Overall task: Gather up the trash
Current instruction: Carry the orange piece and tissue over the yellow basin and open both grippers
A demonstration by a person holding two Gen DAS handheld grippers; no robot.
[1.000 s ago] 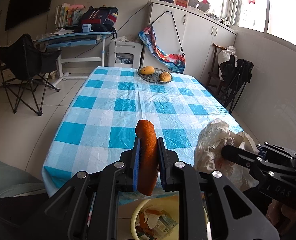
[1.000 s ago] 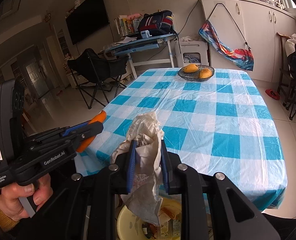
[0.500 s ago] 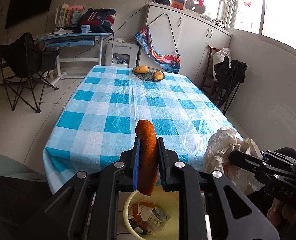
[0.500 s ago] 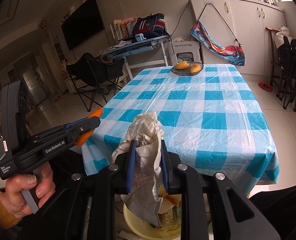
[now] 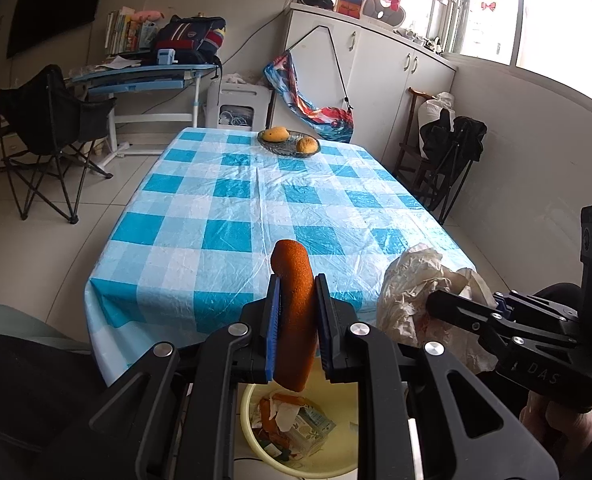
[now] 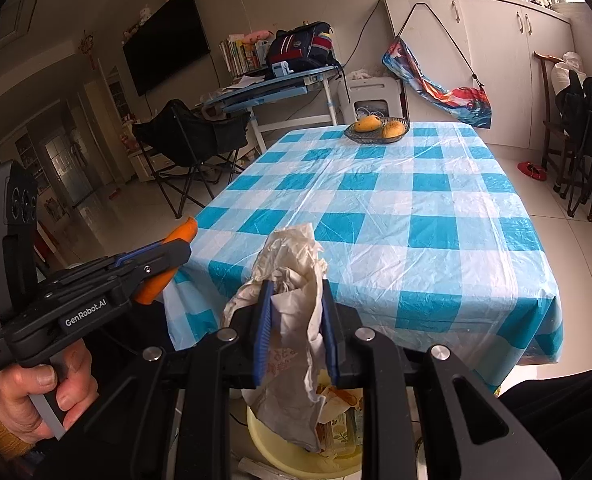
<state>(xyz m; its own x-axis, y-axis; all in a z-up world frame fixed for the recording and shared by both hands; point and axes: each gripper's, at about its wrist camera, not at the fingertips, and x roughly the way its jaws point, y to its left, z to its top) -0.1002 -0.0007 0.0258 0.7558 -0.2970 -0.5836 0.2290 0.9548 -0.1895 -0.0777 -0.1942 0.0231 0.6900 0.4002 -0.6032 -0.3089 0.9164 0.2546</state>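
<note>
My left gripper (image 5: pixel 296 292) is shut on an orange carrot-like stick (image 5: pixel 294 312), held upright above a pale yellow bin (image 5: pixel 256 444) on the floor that holds paper and carton scraps. My right gripper (image 6: pixel 296 296) is shut on a crumpled white paper bag (image 6: pixel 292 280), which hangs down over the same bin (image 6: pixel 272 448). In the left wrist view the bag (image 5: pixel 412 284) and right gripper (image 5: pixel 440 304) show at the right. In the right wrist view the left gripper (image 6: pixel 176 252) and its orange stick (image 6: pixel 182 232) show at the left.
The table with a blue-and-white checked cloth (image 5: pixel 256 208) stands just beyond the bin. A dish with two mangoes (image 5: pixel 288 142) sits at its far end. A black folding chair (image 5: pixel 48 128) stands left, folded chairs (image 5: pixel 452 152) right, white cabinets (image 5: pixel 376 80) behind.
Both grippers have pulled back from the table with their loads; the table edge is now farther away and more of the bin shows beneath them.
</note>
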